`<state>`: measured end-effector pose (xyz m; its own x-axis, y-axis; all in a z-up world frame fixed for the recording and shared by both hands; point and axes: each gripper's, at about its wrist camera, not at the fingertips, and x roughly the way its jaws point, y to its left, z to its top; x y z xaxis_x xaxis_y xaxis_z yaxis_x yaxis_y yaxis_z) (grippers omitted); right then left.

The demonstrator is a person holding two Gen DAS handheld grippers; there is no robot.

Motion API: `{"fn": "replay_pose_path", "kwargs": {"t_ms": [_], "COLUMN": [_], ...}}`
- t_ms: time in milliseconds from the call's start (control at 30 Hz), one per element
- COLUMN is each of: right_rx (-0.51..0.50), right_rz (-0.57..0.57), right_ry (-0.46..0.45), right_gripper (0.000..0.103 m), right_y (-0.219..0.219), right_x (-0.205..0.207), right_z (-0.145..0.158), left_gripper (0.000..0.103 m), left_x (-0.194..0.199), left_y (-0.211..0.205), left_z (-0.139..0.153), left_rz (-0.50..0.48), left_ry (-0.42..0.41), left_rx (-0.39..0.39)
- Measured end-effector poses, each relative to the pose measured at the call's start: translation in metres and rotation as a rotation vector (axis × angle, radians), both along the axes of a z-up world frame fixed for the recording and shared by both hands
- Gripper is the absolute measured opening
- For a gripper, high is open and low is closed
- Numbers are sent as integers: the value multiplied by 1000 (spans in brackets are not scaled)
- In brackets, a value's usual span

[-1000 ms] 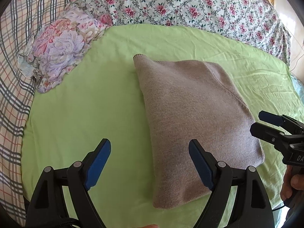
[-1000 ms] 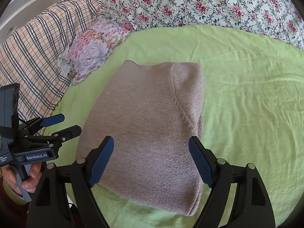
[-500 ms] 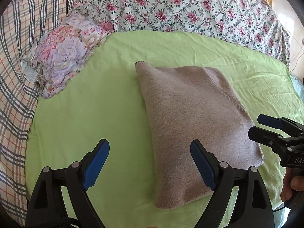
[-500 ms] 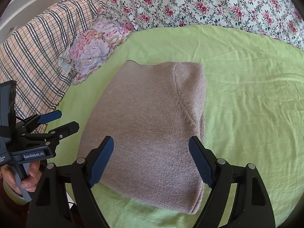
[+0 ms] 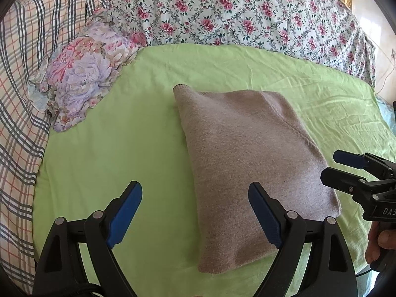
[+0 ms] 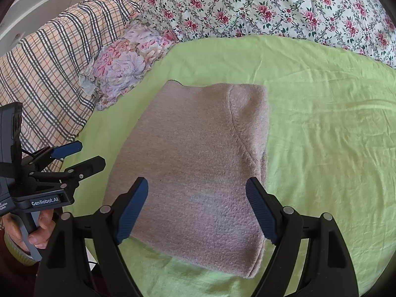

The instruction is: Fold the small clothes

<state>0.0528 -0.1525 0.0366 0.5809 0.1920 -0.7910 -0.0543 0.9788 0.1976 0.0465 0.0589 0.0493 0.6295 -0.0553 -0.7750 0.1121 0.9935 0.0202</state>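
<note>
A taupe knit garment [image 5: 247, 160] lies folded into a neat rectangle on the green sheet [image 5: 111, 148]; it also fills the middle of the right wrist view [image 6: 198, 160]. My left gripper [image 5: 195, 195] is open and empty, above the garment's near left edge. My right gripper [image 6: 196, 193] is open and empty, above the garment's near end. The right gripper also shows at the right edge of the left wrist view [image 5: 331, 165], and the left gripper at the left of the right wrist view [image 6: 91, 153].
A purple floral pillow [image 5: 81, 74] lies at the far left of the sheet. A plaid blanket [image 5: 22, 74] covers the left side and a rose-print quilt [image 5: 235, 12] runs along the back. Bare green sheet lies right of the garment [image 6: 321, 136].
Both grippers have pulled back slightly toward me, so the folded garment sits a little farther off in both views. The garment has not moved. Both grippers stay open.
</note>
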Motion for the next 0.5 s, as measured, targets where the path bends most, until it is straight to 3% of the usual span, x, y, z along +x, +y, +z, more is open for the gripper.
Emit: {"fn": "replay_pose_path", "kwargs": {"t_ms": [500], "right_rx": [1], "right_rz": [-6], "right_ry": [-1], "right_gripper": [82], "right_y": [-3], "right_x": [0], "right_z": [0], "left_gripper": [88], "left_x": [1], "left_y": [-1], "left_z": [0], "left_rz": [-22], "left_ry": [-3], "left_rx": [7]}}
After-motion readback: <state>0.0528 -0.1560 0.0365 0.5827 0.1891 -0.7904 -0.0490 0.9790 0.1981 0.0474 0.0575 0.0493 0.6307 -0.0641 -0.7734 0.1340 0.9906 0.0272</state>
